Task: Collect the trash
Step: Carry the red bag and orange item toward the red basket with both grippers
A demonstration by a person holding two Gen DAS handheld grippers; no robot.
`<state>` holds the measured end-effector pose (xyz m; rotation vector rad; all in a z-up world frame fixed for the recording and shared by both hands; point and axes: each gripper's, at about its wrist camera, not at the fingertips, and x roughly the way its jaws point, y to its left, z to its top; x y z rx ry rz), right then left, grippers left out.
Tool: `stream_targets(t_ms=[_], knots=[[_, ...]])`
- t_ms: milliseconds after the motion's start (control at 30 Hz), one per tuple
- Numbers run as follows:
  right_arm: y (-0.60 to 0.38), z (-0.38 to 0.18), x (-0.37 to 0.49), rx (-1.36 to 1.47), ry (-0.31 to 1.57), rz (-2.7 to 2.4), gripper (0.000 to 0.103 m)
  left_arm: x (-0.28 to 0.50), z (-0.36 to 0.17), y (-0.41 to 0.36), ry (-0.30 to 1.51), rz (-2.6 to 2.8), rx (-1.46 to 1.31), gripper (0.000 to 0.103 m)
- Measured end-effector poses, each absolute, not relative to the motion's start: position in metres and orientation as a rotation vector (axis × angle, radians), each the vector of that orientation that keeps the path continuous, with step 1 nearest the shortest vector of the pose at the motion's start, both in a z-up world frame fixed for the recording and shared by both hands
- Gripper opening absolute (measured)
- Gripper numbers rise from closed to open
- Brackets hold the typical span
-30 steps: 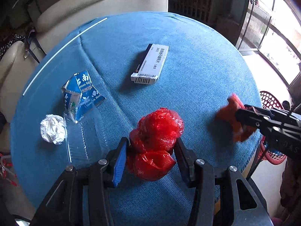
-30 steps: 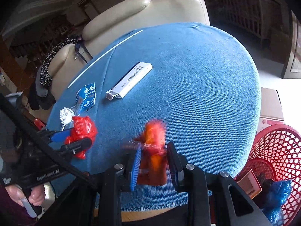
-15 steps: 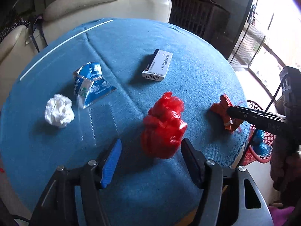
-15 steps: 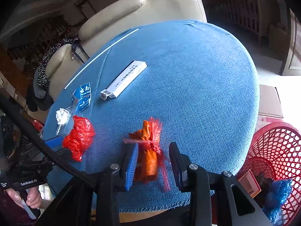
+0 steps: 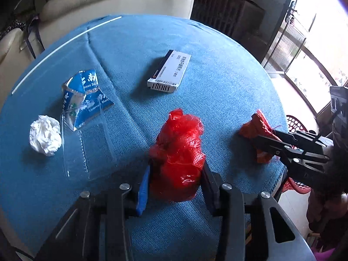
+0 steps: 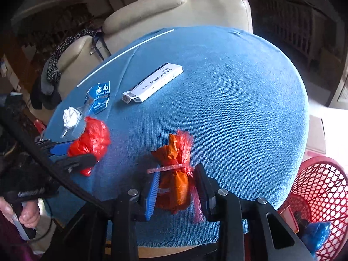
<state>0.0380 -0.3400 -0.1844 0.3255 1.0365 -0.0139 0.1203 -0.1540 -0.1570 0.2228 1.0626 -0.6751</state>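
A crumpled red plastic bag (image 5: 177, 150) lies on the blue round table (image 5: 217, 91); it also shows in the right wrist view (image 6: 91, 139). My left gripper (image 5: 175, 184) has its jaws around the bag's lower part, touching it on both sides. An orange wrapper in red netting (image 6: 176, 174) lies near the table's front edge; it also shows in the left wrist view (image 5: 256, 130). My right gripper (image 6: 177, 191) is open with its jaws on either side of the wrapper.
A white carton (image 5: 170, 71), a blue wrapper (image 5: 87, 97), a clear plastic sheet (image 5: 87, 143) and a white paper ball (image 5: 45, 136) lie on the table. A red mesh bin (image 6: 322, 198) with trash stands right of the table. A cream armchair (image 6: 174, 15) stands behind.
Both grippers opened and let go of their items half a second ago. Now the left jaws have closed in around the red bag again. The right jaws stay apart around the orange wrapper.
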Motion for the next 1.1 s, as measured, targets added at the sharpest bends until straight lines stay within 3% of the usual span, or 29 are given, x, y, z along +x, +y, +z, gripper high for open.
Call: stream_targets(t_ms=[133,533,1100], knots=[[-0.342,-0.183,0.035,0.337,1.029,-0.01,0.028,0.117,-0.149,-0.153,1.036,-0.67,0.221,0.042],[-0.38,-0.144,-0.003,0.429,0.877,-0.045,0.028,0.091,-0.111,-0.172,0.92,-0.713,0.282,0.042],[-0.444,-0.095,-0.091,0.472,0.757,-0.225,0.028,0.033,-0.063,-0.268,0.687,-0.768,0.563,0.042]])
